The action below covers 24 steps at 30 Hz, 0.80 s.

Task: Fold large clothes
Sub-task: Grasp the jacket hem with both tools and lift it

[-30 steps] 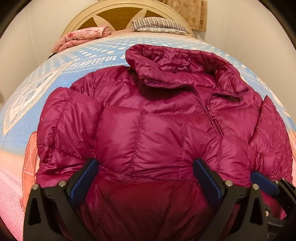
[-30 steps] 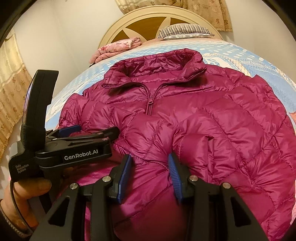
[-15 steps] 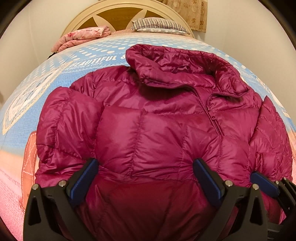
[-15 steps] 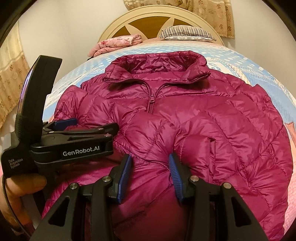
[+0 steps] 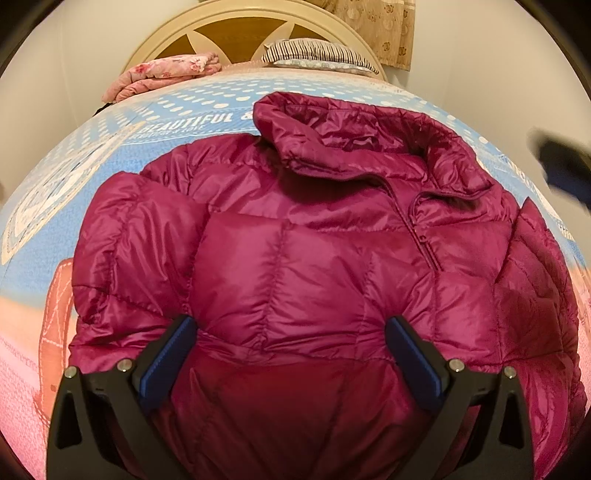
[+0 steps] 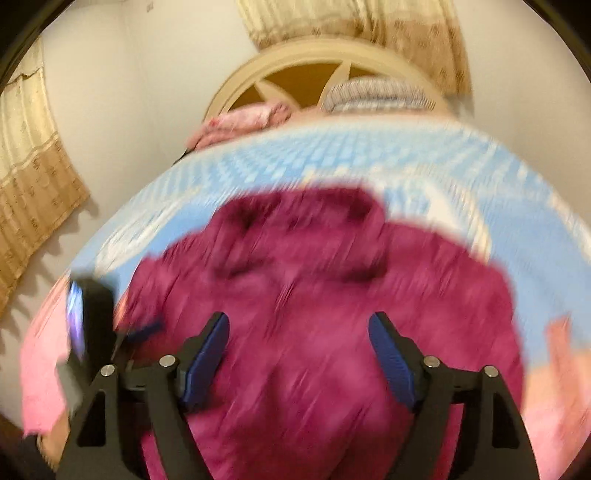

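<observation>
Two hand-held grippers, one magenta puffer jacket (image 5: 314, 266) spread flat on your bed (image 5: 155, 129).

Your left hand-held gripper (image 5: 290, 356) stands wide apart at the jacket's near hem, pinching nothing. Your right hand-held gripper (image 6: 298, 356) has just been opening; nothing sits between its blurred fingers, above the jacket.

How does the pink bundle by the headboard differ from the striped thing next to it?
The pink floral blanket is folded in rumpled layers; the striped pillow lies flatter and smoother. The blanket bears flowers on pink; the pillow has dark and pale stripes. In the left wrist view the blanket sits left, the pillow right. Both lie right by the cream headboard.
</observation>
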Available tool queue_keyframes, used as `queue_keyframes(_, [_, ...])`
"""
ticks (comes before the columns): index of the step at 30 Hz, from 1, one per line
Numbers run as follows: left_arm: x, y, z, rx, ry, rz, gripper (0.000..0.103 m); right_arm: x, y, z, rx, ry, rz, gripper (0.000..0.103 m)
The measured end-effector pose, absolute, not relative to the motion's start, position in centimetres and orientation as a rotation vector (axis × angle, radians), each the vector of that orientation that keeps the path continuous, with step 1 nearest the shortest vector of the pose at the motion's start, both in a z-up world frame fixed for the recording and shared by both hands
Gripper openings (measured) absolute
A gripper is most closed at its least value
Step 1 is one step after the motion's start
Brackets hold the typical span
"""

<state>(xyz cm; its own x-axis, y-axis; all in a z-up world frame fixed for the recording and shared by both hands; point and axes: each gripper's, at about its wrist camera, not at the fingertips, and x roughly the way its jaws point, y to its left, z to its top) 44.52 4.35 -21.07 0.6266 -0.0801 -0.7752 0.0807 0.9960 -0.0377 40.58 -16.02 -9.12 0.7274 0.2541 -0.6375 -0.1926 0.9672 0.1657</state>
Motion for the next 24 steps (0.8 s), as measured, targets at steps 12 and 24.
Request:
queue_keyframes(12, [44.5, 4.4, -21.0, -0.006, 0.884, -0.095, 0.103, 57.0, -16.2, -11.5, -0.026, 0.883, 0.144, 0.08])
queue_keyframes(24, [44.5, 4.4, -21.0, -0.003, 0.883, -0.094, 0.103, 54.3, -18.0, -13.4, -0.166, 0.909, 0.17, 0.012])
